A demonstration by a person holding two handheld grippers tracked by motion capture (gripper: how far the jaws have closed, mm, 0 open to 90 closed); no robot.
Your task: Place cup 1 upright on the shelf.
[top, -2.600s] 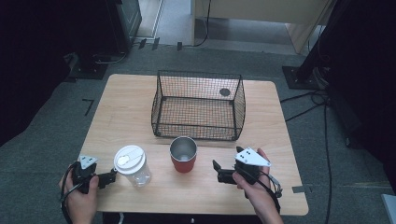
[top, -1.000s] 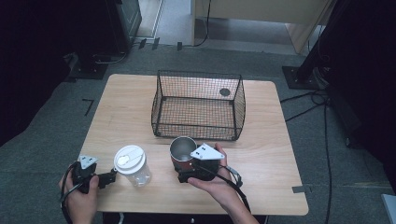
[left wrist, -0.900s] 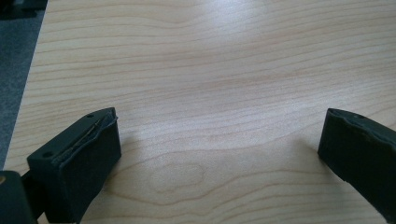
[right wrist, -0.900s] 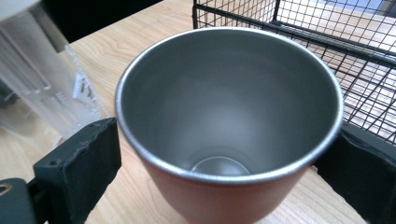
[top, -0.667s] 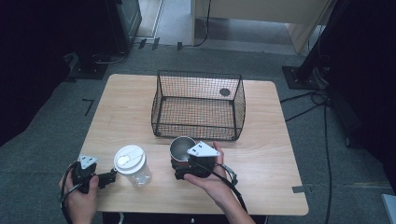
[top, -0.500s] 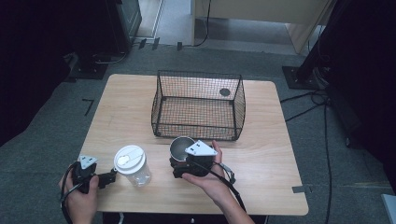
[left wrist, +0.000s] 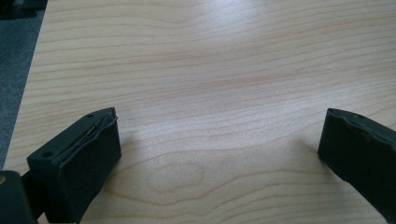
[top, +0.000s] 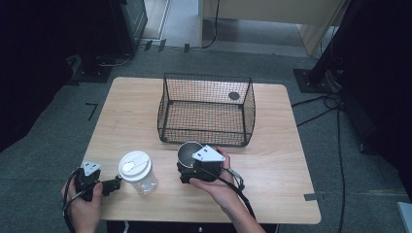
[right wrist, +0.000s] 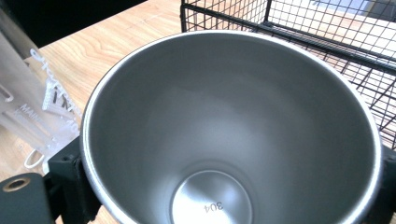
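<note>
A steel cup [top: 188, 151] with a red outer wall stands on the wooden table [top: 277, 170], just in front of the wire basket [top: 206, 76]. My right gripper [top: 186, 169] has one jaw on each side of it, pressed against its wall. In the right gripper view the cup's empty steel inside [right wrist: 233, 140] spans the whole gap of my right gripper [right wrist: 224, 186]. My left gripper [top: 115, 184] rests open at the table's front left, beside a clear plastic cup [top: 137, 171] with a white lid. In the left gripper view my left gripper [left wrist: 219, 149] has bare wood between its jaws.
The black wire basket [right wrist: 317, 32] sits mid-table with a small dark disc [top: 233, 95] on its far right floor. The clear plastic cup [right wrist: 28, 107] stands close to the left of the steel cup. Dark stands and cables lie on the floor around the table.
My right gripper has moved left from the table's front right to the steel cup and closed around it. The left gripper and the plastic cup have stayed put.
</note>
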